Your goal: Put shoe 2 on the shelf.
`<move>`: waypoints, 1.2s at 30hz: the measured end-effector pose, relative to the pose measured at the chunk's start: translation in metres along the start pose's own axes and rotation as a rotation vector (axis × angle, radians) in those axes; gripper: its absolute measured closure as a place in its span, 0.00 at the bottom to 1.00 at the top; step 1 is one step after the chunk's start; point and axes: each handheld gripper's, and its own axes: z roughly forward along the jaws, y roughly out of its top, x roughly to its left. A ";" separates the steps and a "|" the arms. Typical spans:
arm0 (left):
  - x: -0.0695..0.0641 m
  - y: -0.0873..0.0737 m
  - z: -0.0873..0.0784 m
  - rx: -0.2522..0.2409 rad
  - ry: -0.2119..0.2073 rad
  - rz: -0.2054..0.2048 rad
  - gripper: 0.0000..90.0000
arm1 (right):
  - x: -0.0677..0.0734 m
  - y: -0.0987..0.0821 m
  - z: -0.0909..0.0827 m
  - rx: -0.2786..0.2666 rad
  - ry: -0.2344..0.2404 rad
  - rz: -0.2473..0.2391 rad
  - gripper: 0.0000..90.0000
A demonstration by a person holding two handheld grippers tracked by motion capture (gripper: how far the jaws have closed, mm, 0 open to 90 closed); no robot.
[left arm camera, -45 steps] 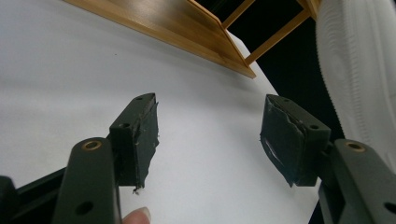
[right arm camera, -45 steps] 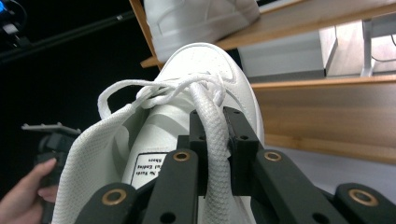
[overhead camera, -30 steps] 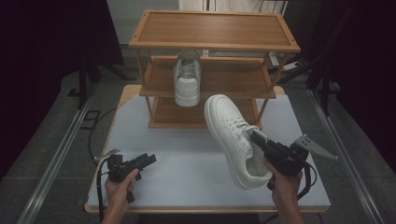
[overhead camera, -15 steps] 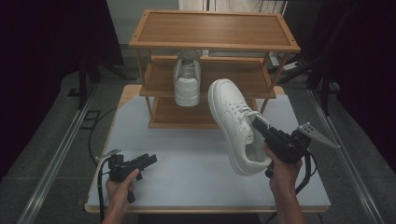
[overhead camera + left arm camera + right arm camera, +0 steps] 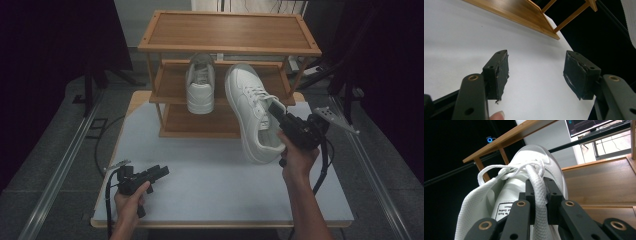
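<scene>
White shoe (image 5: 251,112) (laces pinched) in right gripper (image 5: 278,114)

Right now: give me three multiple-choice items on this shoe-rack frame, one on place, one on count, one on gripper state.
1. Where does the first white shoe sit?
A. on the rack's middle shelf
B. on the floor
C. on the top shelf

2. How many white shoes are there?
A. one
B. two
C. four

3. What is the left gripper doing?
A. clamping a shoe
B. gripping a shelf post
C. open, holding nothing

Answers:
1 A, it rests on the middle board of the wooden rack.
2 B, one on the shelf, and the second shoe in the right gripper.
3 C, its fingers stand apart over the white tabletop.
</scene>
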 end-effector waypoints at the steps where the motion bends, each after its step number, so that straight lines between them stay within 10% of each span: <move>1: 0.000 0.000 0.000 0.000 0.002 -0.001 0.41 | 0.000 0.001 0.002 -0.001 -0.004 0.002 0.92; 36: 0.004 0.001 -0.003 -0.006 -0.008 -0.014 0.41 | -0.001 0.027 0.104 0.026 -0.211 0.106 0.92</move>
